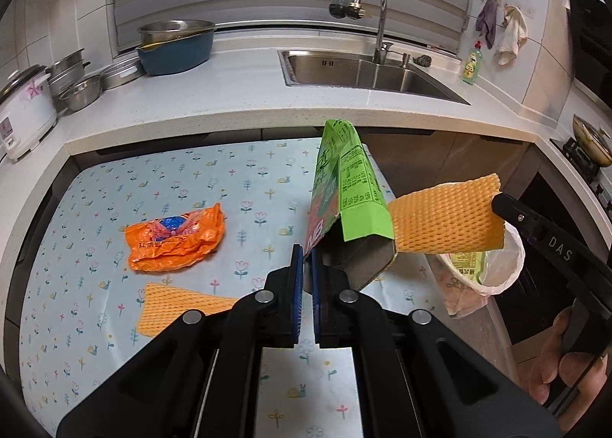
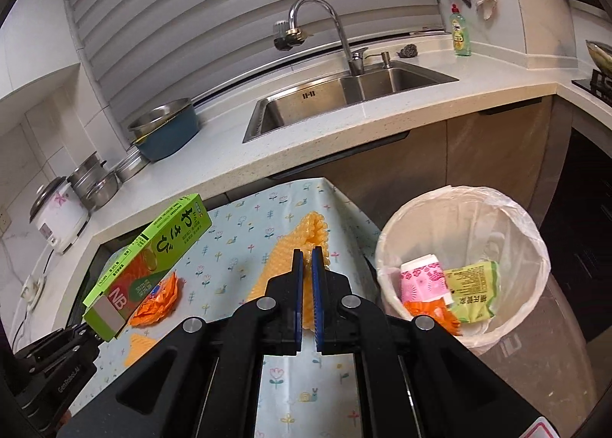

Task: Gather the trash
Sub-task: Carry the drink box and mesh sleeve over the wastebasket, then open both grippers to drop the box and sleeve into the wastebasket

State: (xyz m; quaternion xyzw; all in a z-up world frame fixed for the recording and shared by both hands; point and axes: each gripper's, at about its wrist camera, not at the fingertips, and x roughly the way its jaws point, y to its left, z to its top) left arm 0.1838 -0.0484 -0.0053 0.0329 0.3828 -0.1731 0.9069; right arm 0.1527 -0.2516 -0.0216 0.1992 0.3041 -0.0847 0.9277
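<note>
Left claw (image 1: 307,258) is pinching one green carton (image 1: 346,185) by its lower edge, held clear above the worktop (image 1: 248,178). Right claw (image 2: 307,258) is pinching one orange foam net (image 2: 290,266), also lifted off the surface.

Trash left on the worktop, counted: one crumpled orange wrapper (image 1: 176,239) and one further flat foam net (image 1: 179,308), near each other but not touching.

One bin (image 2: 386,247), lined with a clear bag, stands just beside the worktop's right edge. It holds one pink packet (image 2: 422,281), one green packet (image 2: 474,292) and some orange material.

The patterned cloth around the remaining items is open, and the bin mouth is unobstructed.
</note>
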